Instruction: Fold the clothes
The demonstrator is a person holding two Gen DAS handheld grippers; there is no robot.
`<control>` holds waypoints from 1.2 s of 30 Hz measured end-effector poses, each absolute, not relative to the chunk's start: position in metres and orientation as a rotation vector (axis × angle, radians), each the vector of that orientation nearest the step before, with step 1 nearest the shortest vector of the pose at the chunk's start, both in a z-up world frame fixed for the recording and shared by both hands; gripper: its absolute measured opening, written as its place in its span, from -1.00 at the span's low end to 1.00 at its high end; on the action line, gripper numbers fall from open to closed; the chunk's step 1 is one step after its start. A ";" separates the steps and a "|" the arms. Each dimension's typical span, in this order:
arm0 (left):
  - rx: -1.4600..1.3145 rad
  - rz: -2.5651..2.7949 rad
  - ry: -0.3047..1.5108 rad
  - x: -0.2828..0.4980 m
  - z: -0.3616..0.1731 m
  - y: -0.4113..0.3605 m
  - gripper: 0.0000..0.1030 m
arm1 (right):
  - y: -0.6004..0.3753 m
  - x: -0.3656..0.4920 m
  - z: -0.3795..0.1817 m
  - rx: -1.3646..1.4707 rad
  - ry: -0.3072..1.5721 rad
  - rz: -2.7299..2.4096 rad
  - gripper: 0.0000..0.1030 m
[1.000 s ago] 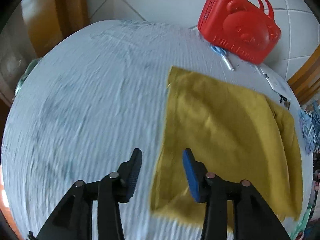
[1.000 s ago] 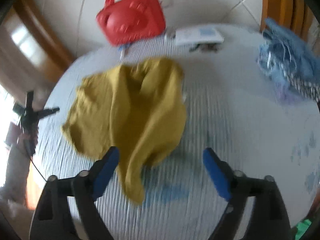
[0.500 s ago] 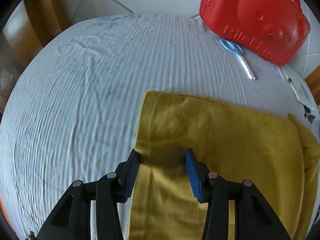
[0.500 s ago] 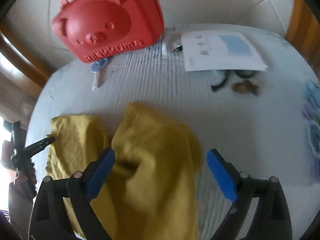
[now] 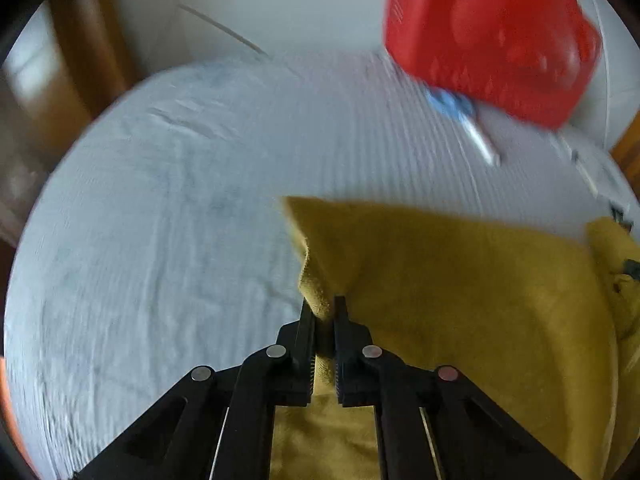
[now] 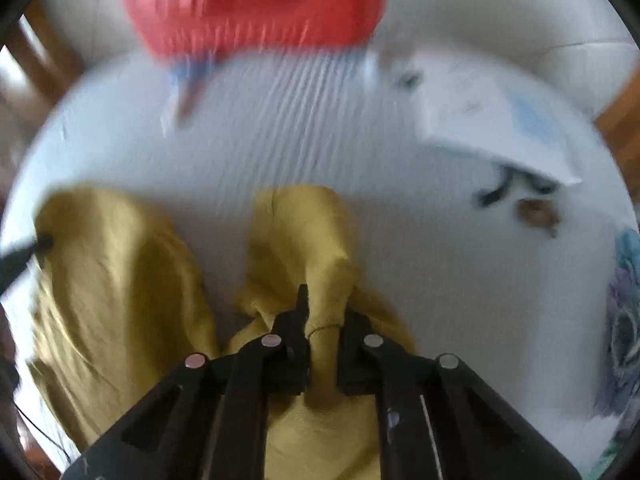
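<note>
yellow garment (image 5: 460, 292), blurred, its near edge behind black jaws

red case (image 6: 248, 4) — blurred, top cut off | paper (image 6: 500, 120) — print unreadable

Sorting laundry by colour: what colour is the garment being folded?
Mustard yellow garment, plain; clearest in the left wrist view.

Mustard-yellow garment (image 5: 460, 300) lies rumpled, partly flat, on the table.
</note>
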State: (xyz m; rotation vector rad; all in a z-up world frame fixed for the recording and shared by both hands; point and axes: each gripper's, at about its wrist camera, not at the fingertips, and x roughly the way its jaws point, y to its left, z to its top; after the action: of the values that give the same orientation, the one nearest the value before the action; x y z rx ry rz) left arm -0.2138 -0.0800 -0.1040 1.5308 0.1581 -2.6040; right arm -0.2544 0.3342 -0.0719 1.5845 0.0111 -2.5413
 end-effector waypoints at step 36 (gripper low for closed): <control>1.755 -2.562 0.211 -0.138 -0.130 -0.097 0.05 | 0.473 -0.085 -0.070 1.667 -0.707 -2.602 0.64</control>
State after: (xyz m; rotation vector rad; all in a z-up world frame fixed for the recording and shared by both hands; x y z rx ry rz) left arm -0.1385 -0.0969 -0.1301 1.7552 0.2112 -2.5617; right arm -0.0850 0.4727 -0.0696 1.6667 -0.7075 -2.6022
